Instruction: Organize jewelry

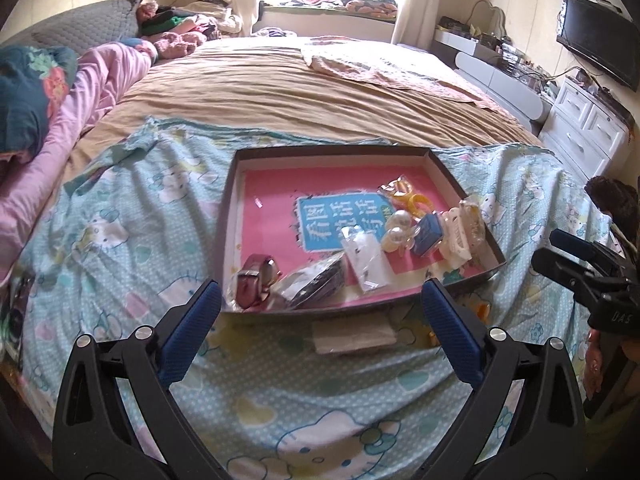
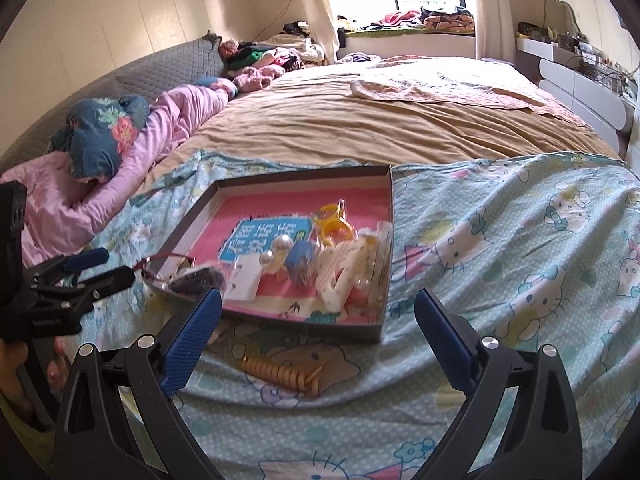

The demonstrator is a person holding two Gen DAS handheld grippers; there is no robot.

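Observation:
A shallow dark-rimmed tray lies on the bed, lined with a pink printed sheet. It holds a red strap, bagged pieces, pearls, a small blue box, a white hair claw and yellow rings. My left gripper hovers open just short of the tray's near rim, with nothing between its fingers. My right gripper is open too, above a gold spiral hair tie that lies on the sheet in front of the tray.
The tray rests on a pale blue cartoon-cat sheet spread over a tan bedspread. A small whitish packet lies outside the tray. Pink bedding and pillows pile up on the left. White drawers stand on the right.

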